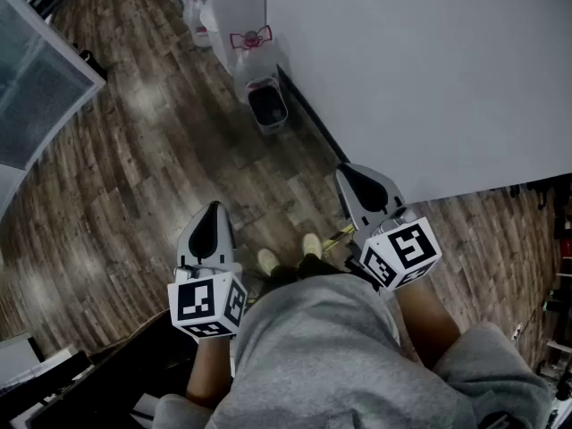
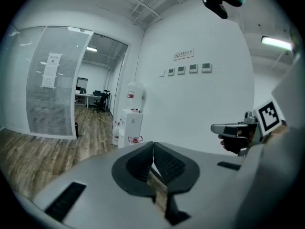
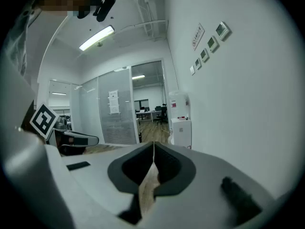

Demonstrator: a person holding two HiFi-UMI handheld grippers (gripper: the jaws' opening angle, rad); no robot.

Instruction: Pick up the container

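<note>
Plainly, both tongs are closed and empty: the left gripper (image 2: pixel 153 145) has its dark pads pressed tip to tip with nothing between them, and the right gripper (image 3: pixel 153 145) shows the same in its own view. From the head view the person stands on a wooden floor (image 1: pixel 134 168), holding the left gripper (image 1: pixel 213 214) and right gripper (image 1: pixel 350 177) out in front of a grey top, both tilted a little downward, well apart from each other. Two pale shoes (image 1: pixel 268 259) show between them. The container (image 1: pixel 268 105), as far as the dim, distant view allows, is a small dark open-topped bin. It stands on the floor against the foot of the white wall (image 1: pixel 429 79), just beside a white water dispenser (image 1: pixel 237 12). It is well ahead of both grippers and touched by neither. A glass partition (image 1: pixel 36 88) runs along the left.
</note>
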